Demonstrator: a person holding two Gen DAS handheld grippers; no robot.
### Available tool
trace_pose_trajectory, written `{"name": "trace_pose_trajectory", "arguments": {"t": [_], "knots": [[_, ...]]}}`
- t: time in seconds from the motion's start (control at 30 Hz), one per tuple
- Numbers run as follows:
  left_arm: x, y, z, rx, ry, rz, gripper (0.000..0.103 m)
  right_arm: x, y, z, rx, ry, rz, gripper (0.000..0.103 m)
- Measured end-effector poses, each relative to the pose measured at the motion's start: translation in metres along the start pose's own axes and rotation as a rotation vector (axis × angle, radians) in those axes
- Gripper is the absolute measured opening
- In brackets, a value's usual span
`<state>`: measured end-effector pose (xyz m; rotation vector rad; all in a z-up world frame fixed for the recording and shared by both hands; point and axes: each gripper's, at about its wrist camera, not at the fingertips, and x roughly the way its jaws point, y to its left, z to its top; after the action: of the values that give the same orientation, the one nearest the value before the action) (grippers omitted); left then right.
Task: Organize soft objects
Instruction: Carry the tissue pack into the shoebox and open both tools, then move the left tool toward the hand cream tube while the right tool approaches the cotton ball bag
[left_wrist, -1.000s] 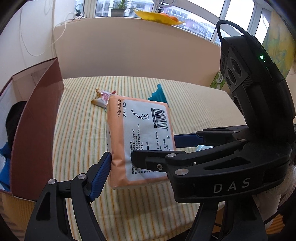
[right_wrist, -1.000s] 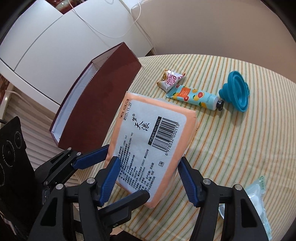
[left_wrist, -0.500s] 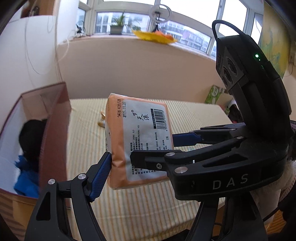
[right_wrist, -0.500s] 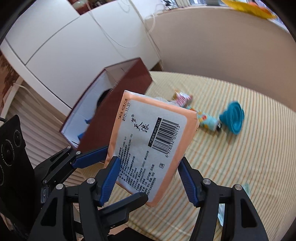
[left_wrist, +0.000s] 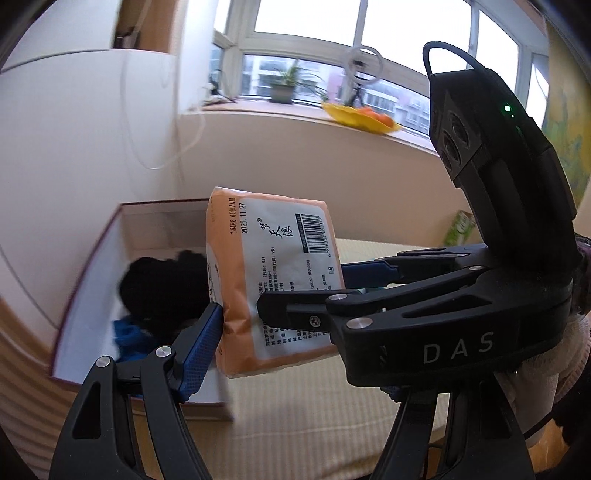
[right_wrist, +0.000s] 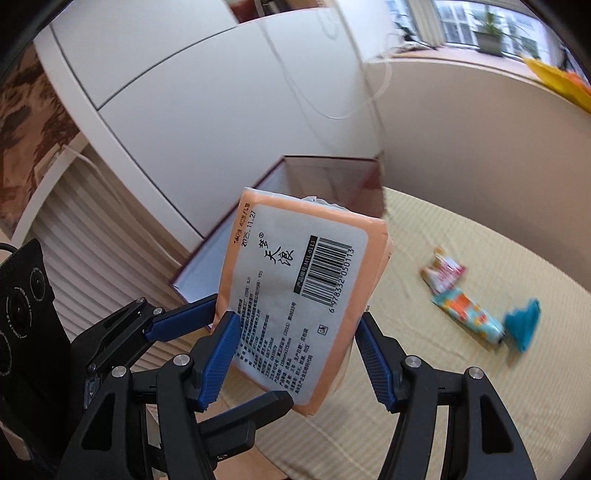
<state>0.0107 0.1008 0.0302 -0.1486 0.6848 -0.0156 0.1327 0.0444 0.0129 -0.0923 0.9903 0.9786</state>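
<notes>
An orange tissue pack (left_wrist: 273, 280) with a white barcode label hangs in the air, tilted, in front of the open maroon box (left_wrist: 88, 266). My left gripper (left_wrist: 280, 317) and my right gripper (right_wrist: 295, 343) are both shut on the tissue pack (right_wrist: 295, 295), gripping its lower part from crossing directions. The box (right_wrist: 332, 177) has white inner walls and holds a black soft item (left_wrist: 162, 288) and a blue one (left_wrist: 129, 336). The pack hides part of the box's inside.
On the striped tablecloth (right_wrist: 461, 387) lie a snack packet (right_wrist: 443, 273), a patterned tube (right_wrist: 469, 314) and a blue funnel (right_wrist: 522, 325), right of the pack. White cabinet panels (right_wrist: 166, 92) stand behind the box. A windowsill with a yellow dish (left_wrist: 358, 118) runs along the back.
Both grippers lifted the tissue pack off the table and carried it left toward the box. The box's inside now shows behind the pack.
</notes>
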Motion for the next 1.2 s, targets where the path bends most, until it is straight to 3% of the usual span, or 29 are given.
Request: {"name": "trace_pose_trajectory", "arguments": {"t": [0.37, 0.6, 0.8, 1.0, 1.2], "knots": [[0.003, 0.065, -0.003, -0.101, 0.024, 0.108, 0.072, 0.063, 0.041, 0.03, -0.08, 0.044, 0.06, 0.061], [0.012, 0.087, -0.006, -0.134, 0.032, 0.168, 0.072, 0.075, 0.045, 0.032, -0.124, 0.037, 0.024, 0.061], [0.011, 0.088, -0.012, -0.141, 0.028, 0.19, 0.072, 0.061, 0.031, 0.026, -0.094, 0.014, 0.003, 0.065], [0.008, 0.078, -0.014, -0.117, -0.014, 0.151, 0.072, 0.034, 0.014, 0.019, -0.096, -0.031, -0.046, 0.065], [-0.002, 0.061, -0.017, -0.119, -0.039, 0.106, 0.072, -0.013, -0.011, 0.01, -0.042, -0.101, -0.039, 0.065]]}}
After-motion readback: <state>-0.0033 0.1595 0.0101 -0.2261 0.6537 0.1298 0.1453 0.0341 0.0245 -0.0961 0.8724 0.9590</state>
